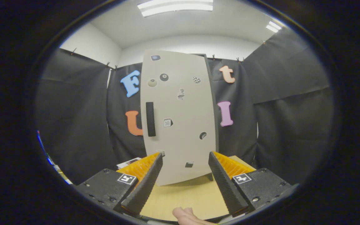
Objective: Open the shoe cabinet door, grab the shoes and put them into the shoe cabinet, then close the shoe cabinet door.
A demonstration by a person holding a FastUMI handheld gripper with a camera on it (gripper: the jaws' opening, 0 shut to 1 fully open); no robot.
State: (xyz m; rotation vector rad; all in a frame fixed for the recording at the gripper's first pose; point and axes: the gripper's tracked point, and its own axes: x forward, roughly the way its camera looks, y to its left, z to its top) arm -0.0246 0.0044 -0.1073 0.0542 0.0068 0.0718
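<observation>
The gripper (185,157) is hovering with its fingers spread apart and empty, facing the shut shoe cabinet door (180,125) and its black handle (150,119).

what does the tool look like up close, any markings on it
The tool has two long wedge-shaped fingers with finely ribbed inner faces, and ridged plates behind them. Each finger sits on a blocky black mount fastened with small screws. Each mount carries a small square black-and-white marker near the finger's base. No cables are visible.
</observation>
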